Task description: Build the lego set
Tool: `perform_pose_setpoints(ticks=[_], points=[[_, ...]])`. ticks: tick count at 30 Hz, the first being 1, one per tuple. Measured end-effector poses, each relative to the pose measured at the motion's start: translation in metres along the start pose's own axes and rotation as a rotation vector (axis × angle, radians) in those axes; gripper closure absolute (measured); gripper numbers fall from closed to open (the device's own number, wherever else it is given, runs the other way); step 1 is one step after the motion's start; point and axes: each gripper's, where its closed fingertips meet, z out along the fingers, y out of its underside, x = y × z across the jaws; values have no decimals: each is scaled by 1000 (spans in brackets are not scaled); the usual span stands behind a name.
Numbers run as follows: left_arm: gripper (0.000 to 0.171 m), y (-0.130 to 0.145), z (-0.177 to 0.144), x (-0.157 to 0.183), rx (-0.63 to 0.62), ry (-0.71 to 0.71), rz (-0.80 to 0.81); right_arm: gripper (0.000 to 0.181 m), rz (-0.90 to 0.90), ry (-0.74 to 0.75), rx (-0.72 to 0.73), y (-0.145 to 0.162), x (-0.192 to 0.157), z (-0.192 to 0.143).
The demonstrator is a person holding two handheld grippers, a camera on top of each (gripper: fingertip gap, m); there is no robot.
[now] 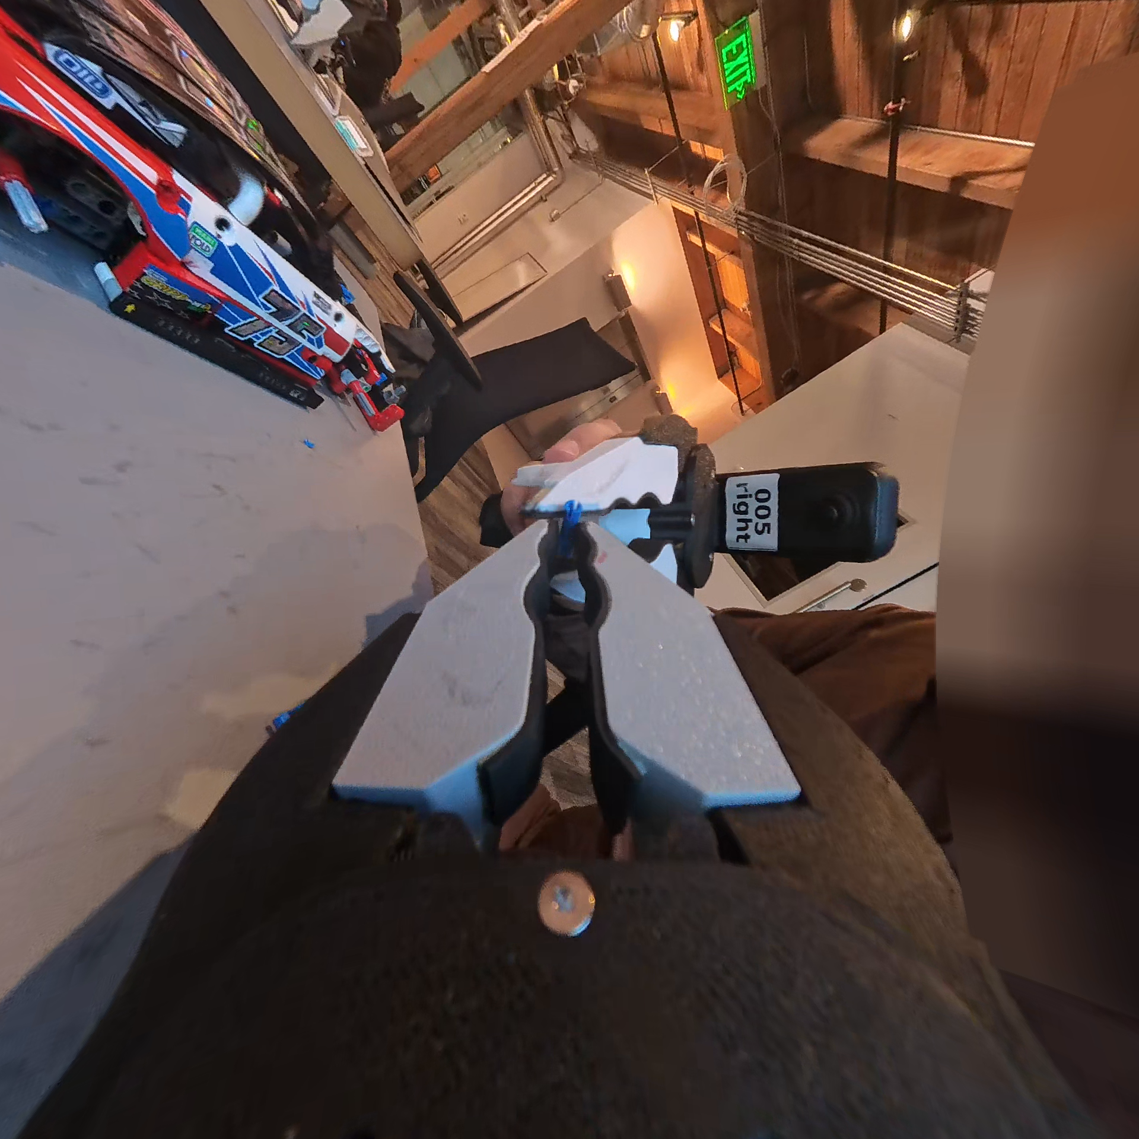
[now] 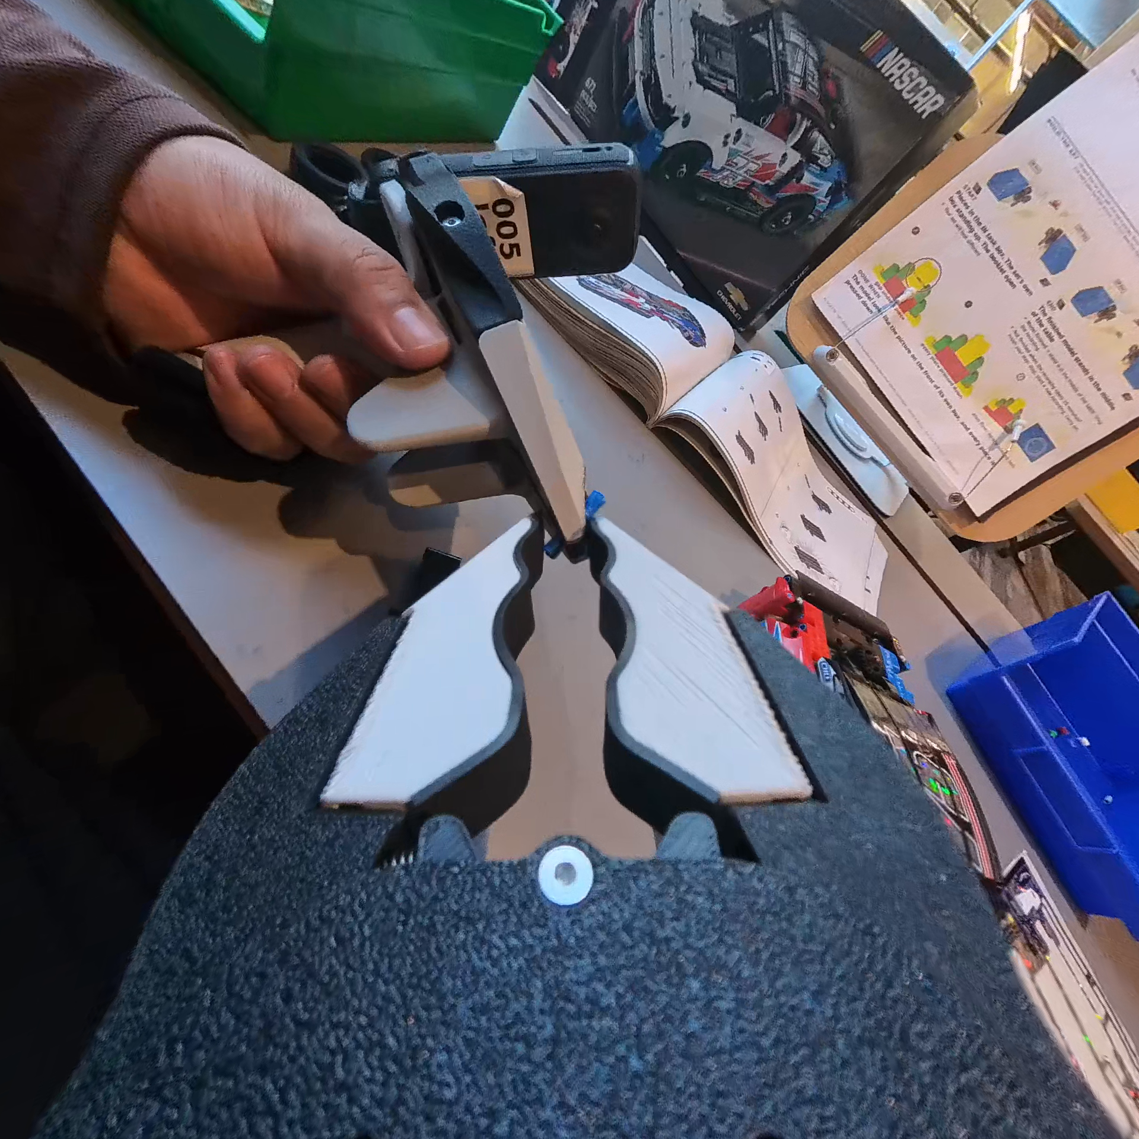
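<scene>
The small blue lego pin (image 1: 571, 516) sits in mid-air off the table edge, caught where the 2 gripper tips meet; in the right wrist view it shows as blue bits (image 2: 595, 502) at 12 o'clock of the fingers. It looks very light, hard and slick, so I judge it could pop out or twist if squeezed off-centre; hold it across its middle, right at the fingertips. The left gripper (image 1: 568, 542) is pressed together on the pin. The right gripper (image 2: 567, 542) is nearly together at its tips, around the left one's tip and the pin; whether it truly pinches the pin I cannot tell. A hand (image 2: 246, 296) holds the left gripper at 10 o'clock. On the table (image 1: 185, 555), the car model (image 1: 203, 246) lies at 10 o'clock, well apart. The open manual (image 2: 709, 394), set box (image 2: 770, 123) and blue bin (image 2: 1060, 727) stand at 1 to 3 o'clock, none in the way.
</scene>
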Motion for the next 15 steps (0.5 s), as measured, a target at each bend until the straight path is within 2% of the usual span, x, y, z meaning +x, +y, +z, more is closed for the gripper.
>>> perform_pose_setpoints(ticks=[4, 7, 10, 15], points=[[168, -2, -1, -3, 7, -34, 38, 168, 26, 20, -9, 2, 3, 2], [169, -13, -6, 0, 66, -51, 109, 170, 112, 60, -27, 7, 10, 1], [169, -23, -12, 4, 113, -45, 145, 173, 227, -19, 0, 6, 4, 1], [169, -14, -5, 3, 75, -78, 199, 173, 376, -65, 59, 0, 7, -2]])
